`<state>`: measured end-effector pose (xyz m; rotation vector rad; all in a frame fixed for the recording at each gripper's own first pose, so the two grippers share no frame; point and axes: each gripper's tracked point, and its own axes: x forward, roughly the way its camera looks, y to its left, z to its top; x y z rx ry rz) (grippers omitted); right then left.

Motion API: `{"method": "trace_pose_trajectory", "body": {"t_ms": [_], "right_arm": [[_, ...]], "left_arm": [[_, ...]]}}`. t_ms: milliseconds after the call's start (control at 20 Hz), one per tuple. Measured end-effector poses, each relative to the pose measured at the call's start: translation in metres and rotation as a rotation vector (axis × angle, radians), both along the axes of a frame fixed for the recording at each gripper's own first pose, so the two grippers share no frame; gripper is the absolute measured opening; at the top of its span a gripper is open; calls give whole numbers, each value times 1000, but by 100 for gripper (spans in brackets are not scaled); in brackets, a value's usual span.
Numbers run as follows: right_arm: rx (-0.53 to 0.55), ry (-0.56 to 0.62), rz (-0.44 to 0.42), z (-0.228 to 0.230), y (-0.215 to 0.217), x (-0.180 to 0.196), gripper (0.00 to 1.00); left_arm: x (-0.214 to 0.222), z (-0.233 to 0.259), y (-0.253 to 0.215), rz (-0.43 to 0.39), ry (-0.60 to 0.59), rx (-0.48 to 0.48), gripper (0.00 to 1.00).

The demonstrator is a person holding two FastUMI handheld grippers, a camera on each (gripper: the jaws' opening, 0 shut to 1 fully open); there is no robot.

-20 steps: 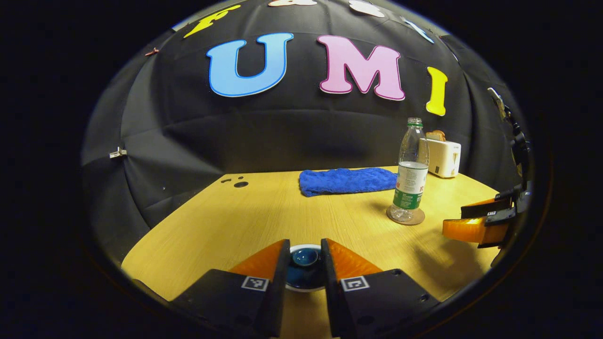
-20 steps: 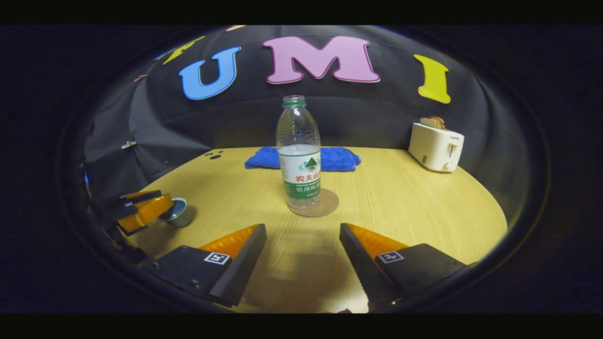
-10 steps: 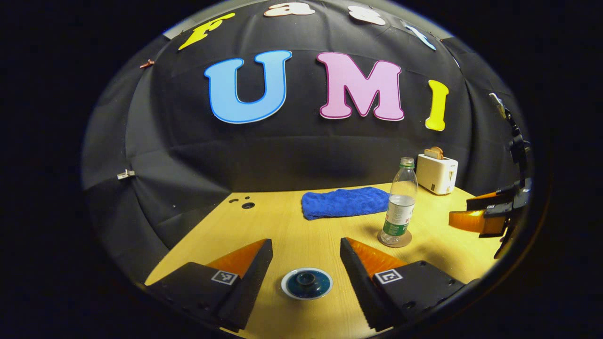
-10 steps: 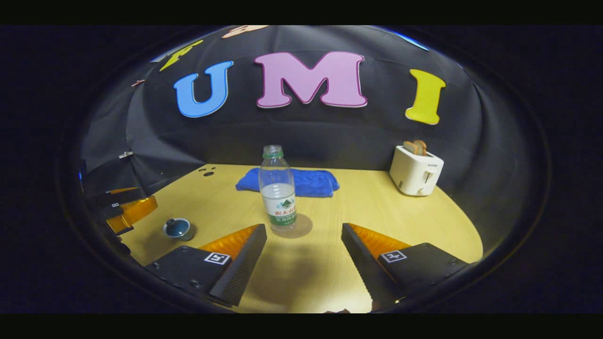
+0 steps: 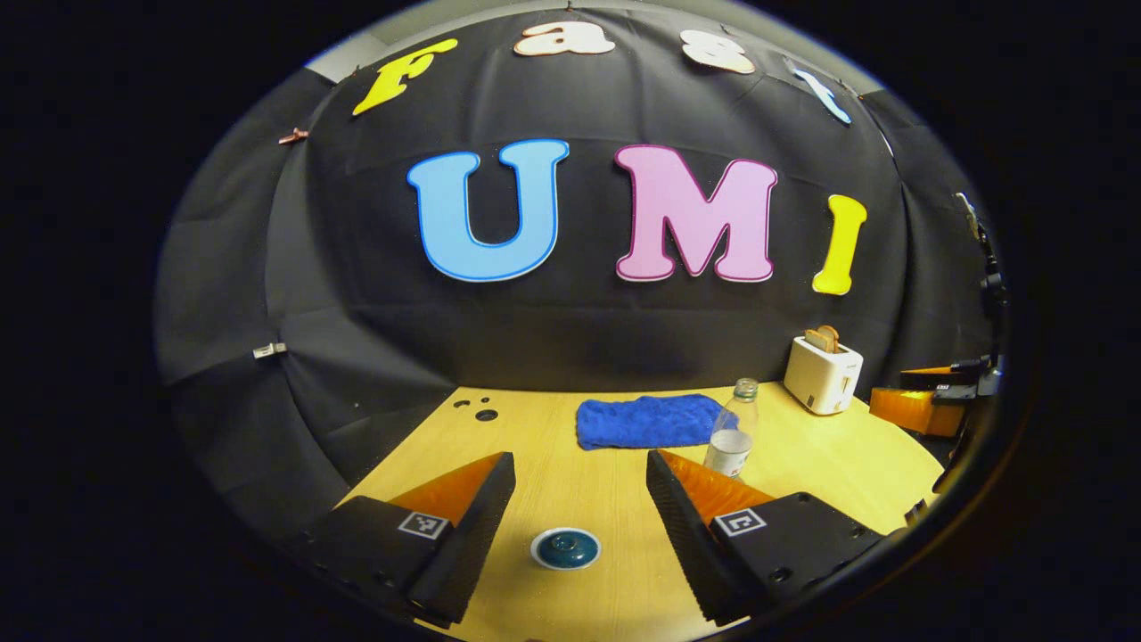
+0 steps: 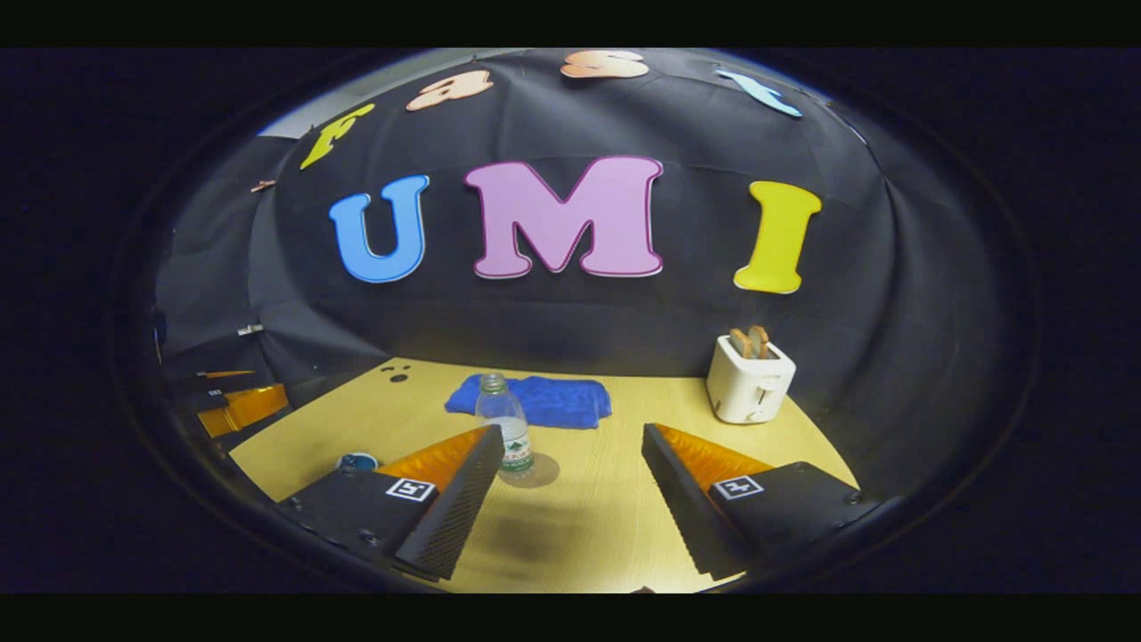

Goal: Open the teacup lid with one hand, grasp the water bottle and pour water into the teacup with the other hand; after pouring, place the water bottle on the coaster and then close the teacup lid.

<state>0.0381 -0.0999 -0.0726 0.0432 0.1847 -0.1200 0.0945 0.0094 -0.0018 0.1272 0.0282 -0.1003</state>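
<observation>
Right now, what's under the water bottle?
The water bottle stands upright on a round brown coaster, whose rim shows to its right. The left finger of the right gripper covers the coaster's other side.

Blue towel (image 5: 644, 421), white toaster (image 5: 822, 378), orange fingers (image 5: 704, 477).

Table (image 5: 579, 481) showing pale wood grain, smooth, matt. Towel (image 5: 646, 421) looking like blue terry cloth — fluffy, rough. Water bottle (image 6: 504, 432) showing clear glossy plastic, paper-like label. Teacup lid (image 5: 566, 547) gleaming as dark blue glazed ceramic, white rim. Toaster (image 6: 749, 383) appearing smooth cream plastic. Left gripper (image 5: 579, 499) fingers (image 5: 691, 477) showing orange translucent plastic, ribbed black inner pads — matt black bodies. Coaster (image 6: 542, 470) looking matt brown.
</observation>
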Motion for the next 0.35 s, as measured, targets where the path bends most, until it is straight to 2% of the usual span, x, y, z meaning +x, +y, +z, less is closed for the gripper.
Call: {"method": "trace_pose_trajectory", "body": {"t_ms": [350], "right_arm": [[13,-47,-4,21,-28,-22,96]], "left_arm": [[-19,19,-40,9,-40,-63,93]]}}
